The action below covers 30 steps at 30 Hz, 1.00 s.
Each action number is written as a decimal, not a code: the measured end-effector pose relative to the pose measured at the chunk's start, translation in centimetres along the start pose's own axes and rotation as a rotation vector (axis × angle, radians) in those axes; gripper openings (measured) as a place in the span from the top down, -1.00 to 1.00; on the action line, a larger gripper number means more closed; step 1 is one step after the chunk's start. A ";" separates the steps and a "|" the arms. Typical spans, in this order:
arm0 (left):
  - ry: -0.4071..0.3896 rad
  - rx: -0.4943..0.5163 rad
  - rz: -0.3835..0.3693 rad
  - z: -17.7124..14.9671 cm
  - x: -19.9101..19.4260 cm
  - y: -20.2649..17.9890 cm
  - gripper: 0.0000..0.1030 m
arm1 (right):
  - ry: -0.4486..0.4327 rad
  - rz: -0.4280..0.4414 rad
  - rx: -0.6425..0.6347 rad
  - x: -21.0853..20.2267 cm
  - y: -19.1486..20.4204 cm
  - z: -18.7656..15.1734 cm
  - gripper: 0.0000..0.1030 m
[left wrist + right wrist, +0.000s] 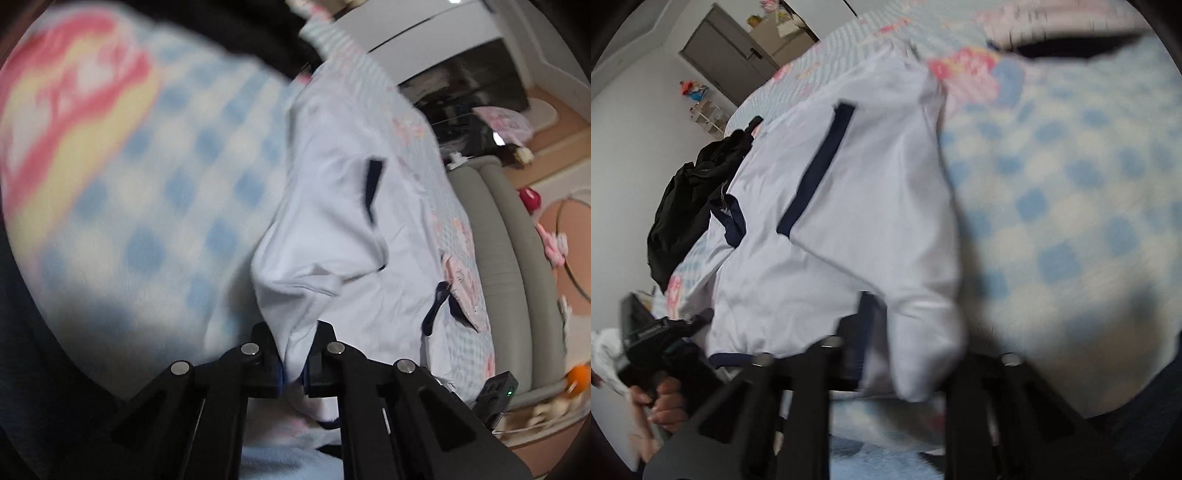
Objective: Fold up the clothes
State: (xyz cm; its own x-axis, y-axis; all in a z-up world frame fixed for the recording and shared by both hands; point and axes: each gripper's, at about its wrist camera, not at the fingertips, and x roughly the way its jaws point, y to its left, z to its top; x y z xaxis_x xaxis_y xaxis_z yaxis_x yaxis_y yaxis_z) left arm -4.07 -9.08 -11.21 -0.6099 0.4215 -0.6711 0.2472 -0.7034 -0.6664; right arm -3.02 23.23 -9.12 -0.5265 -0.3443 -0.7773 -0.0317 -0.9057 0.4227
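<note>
**A:** ok so where's the shirt (332,206) at? White one with the navy trim, right?

**B:** yep. It's spread on the bed (469,325), over the blue-and-white checked blanket (155,206). In the left wrist view it fills the middle and runs up toward 12 o'clock. The navy strip (373,188) sits just right of center.

**A:** and the left hand-held gripper (293,363)?

**B:** down at 6 o'clock, jaws nearly together, pinching a bunched fold of the white fabric. The cloth comes straight up out of the gap between the two fingers.

**A:** right one the same?

**B:** pretty much. The right hand-held gripper (905,354) is also at 6 o'clock in its own view, pinched narrow on a puffy fold of the shirt (849,221). The cloth drapes over the right-hand finger, so that one's mostly hidden. Frame is blurry too.

**A:** anything else on the bed?

**B:** a black garment (690,206) heaped at about 9 o'clock in the right view, touching the shirt's edge. Below it, near 8 o'clock, you can see a person's hand (661,402) gripping the handle of the other gripper.

**A:** and off the bed?

**B:** left view shows a grey padded rail (498,258) at 3 o'clock, beside the mattress.
</note>
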 end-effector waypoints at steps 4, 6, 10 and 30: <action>0.010 0.033 0.040 0.5 -0.3 -0.3 0.95 | -0.007 -0.014 -0.015 0.4 0.0 0.3 0.88; 0.010 0.057 0.036 0.4 -1.3 -0.8 0.95 | -0.035 -0.013 -0.049 -0.7 0.5 0.5 0.97; 0.012 0.105 0.027 -0.3 -3.8 -1.2 0.96 | -0.136 0.018 -0.109 -5.7 2.0 0.6 0.99; 0.098 0.249 -0.083 7.5 -5.5 -5.6 0.94 | -0.092 0.186 -0.139 -8.6 3.5 5.0 0.95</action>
State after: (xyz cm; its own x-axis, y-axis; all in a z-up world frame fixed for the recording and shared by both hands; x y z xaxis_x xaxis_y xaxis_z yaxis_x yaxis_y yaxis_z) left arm -7.74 -11.79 -1.37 -0.5414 0.5283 -0.6541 -0.0008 -0.7783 -0.6279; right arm -2.83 24.21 1.34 -0.5881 -0.4897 -0.6437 0.1863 -0.8565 0.4814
